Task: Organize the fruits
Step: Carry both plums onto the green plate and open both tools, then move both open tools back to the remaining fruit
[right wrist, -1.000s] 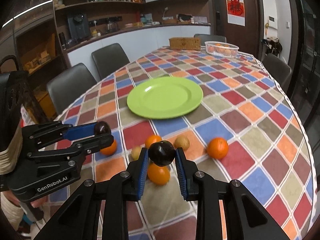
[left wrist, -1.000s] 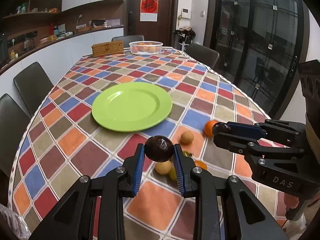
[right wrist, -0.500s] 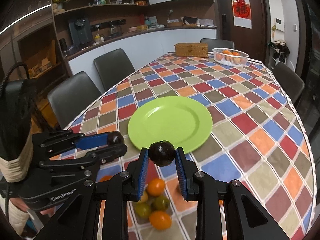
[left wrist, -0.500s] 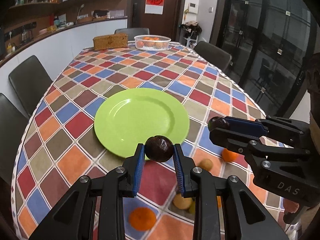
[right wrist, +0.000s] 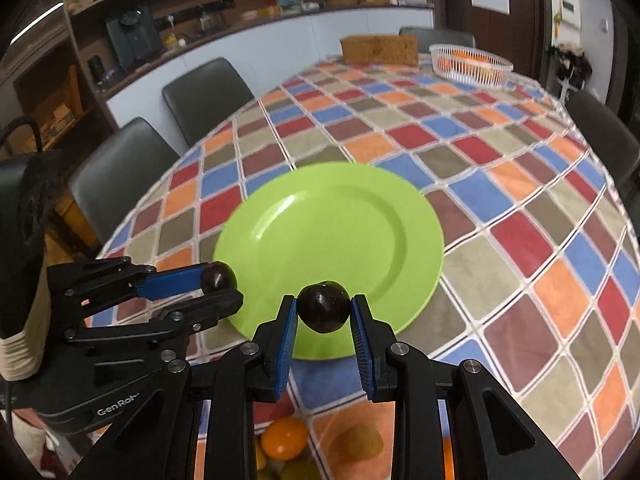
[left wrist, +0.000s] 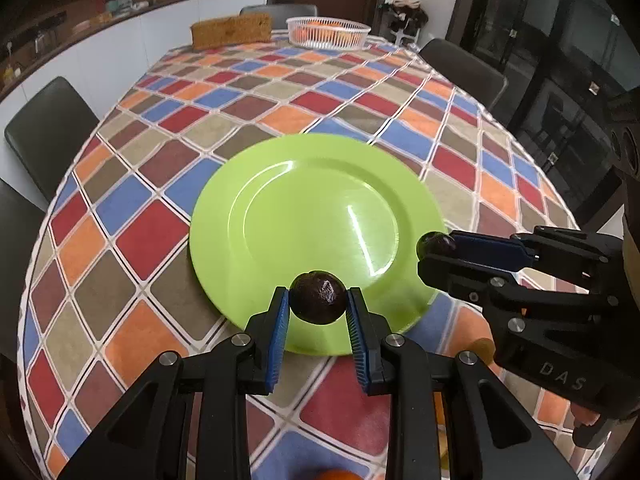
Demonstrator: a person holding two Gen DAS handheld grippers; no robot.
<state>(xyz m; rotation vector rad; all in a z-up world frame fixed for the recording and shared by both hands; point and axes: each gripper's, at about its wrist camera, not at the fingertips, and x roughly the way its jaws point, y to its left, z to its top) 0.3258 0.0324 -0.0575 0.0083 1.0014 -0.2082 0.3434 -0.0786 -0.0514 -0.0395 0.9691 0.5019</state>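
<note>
A small dark round fruit [left wrist: 318,298] is pinched between the blue pads of the left gripper [left wrist: 318,312] above the near rim of the green plate [left wrist: 280,216], and a second dark fruit [right wrist: 324,307] is pinched the same way in the right gripper [right wrist: 325,322], just beside it over the near edge. Both fruits are judged light, smooth and somewhat slippery, with skin that is easily bruised. They are best held across the widest part, as now, and released low over the plate so that rolling is avoided.
</note>
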